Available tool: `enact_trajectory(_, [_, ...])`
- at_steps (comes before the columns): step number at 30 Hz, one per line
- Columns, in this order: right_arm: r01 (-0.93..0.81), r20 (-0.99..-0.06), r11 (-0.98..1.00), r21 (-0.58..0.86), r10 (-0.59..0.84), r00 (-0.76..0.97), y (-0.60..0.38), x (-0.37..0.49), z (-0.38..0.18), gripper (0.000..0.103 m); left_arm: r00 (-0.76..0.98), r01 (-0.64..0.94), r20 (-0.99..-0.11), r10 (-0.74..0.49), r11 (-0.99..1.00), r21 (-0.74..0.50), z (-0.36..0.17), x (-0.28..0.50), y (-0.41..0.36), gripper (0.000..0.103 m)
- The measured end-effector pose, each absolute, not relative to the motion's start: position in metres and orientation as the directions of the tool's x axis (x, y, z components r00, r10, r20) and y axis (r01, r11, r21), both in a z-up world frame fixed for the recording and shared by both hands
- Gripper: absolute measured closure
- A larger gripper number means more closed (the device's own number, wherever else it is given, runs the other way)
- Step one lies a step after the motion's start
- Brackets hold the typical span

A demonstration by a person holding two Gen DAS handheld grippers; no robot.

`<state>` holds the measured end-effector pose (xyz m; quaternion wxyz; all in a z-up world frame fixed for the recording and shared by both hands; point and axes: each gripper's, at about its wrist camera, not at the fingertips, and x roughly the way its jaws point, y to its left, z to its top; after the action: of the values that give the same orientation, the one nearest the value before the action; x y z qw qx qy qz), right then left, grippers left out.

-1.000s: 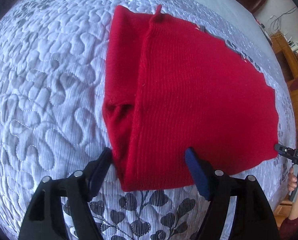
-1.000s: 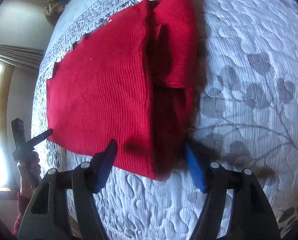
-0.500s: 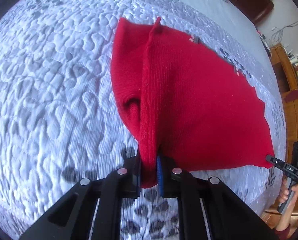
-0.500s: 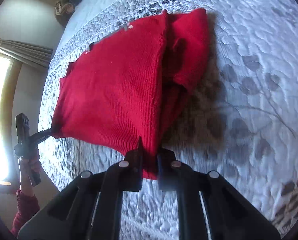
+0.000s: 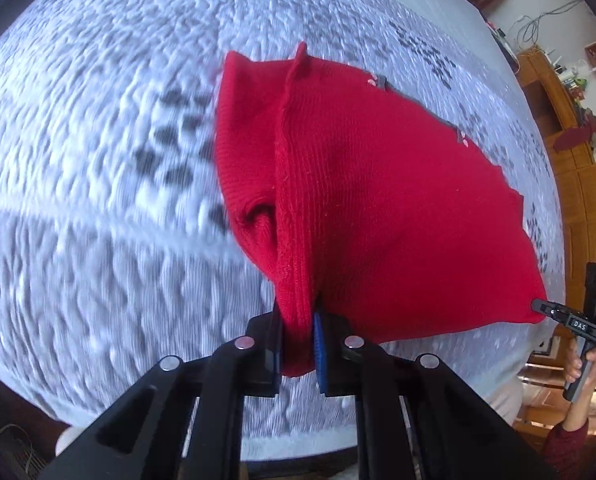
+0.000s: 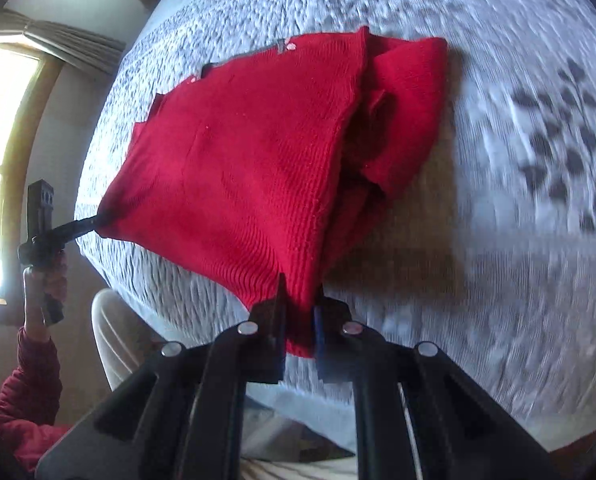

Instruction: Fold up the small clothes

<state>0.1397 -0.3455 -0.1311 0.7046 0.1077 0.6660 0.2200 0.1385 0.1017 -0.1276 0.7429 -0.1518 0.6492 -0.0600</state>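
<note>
The red knit garment point(image 5: 378, 208) hangs stretched above the bed point(image 5: 98, 160), its near edge lifted off the grey-and-white quilted cover while its far edge, towards 12 o'clock, rests on the quilt. The left gripper point(image 5: 298, 340) has its jaws closed on one near corner of the garment, the fabric bunched between the blue pads point(image 5: 319, 344). The right gripper point(image 6: 300, 332) is clamped the same way on the other near corner, with red knit pinched between its jaws. In the left wrist view the right gripper shows at 4 o'clock, pulling its corner to a point; in the right wrist view the left gripper point(image 6: 86, 224) shows at 9 o'clock doing likewise. A folded sleeve layer point(image 6: 398, 112) lies along one side of the garment. The quilt is blurred in both views.
</note>
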Motion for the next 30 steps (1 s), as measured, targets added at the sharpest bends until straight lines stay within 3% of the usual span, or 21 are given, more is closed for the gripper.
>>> enact_trajectory(11, [-0.137,-0.950,0.942,0.308,0.313,0.018,-0.335,0.131,-0.192,0.092,0.204,-0.091,-0.959,-0.196,0.972,-0.218,-0.166,0.112,0.086,0.085])
enact_trajectory(14, [-0.163,-0.955,0.943,0.290,0.297,0.021,-0.338,0.130,-0.179,0.076,0.198,-0.048,-0.963,-0.183,0.980,-0.196,-0.156,0.110,0.084,0.075])
enact_trajectory(16, [-0.176,-0.955,0.943,0.281,0.293,0.044,-0.347,0.124,-0.164,0.061,0.211,-0.053,-0.966,-0.150,0.985,-0.165,-0.141,0.108,0.091,0.056])
enact_trajectory(17, [-0.181,-0.956,0.947,0.267,0.284,0.075,-0.352,0.124,-0.148,0.061,0.248,-0.052,-0.961,-0.123,0.989,-0.140,-0.128,0.109,0.097,0.054])
enact_trajectory(21, [-0.180,-0.926,0.937,0.301,0.332,0.180,-0.363,0.148,-0.101,0.061,0.346,-0.015,-0.938,-0.028,0.999,-0.036,-0.092,0.140,0.099,0.055])
enact_trajectory(24, [-0.176,-0.910,0.937,0.301,0.338,0.242,-0.359,0.191,-0.082,0.057,0.354,0.000,-0.934,-0.054,0.998,-0.058,-0.085,0.186,0.094,0.054])
enact_trajectory(30, [-0.129,-0.916,0.936,0.328,0.348,0.199,-0.344,0.277,-0.123,0.055,0.292,0.026,-0.956,-0.039,0.999,-0.033,-0.129,0.273,0.065,0.054])
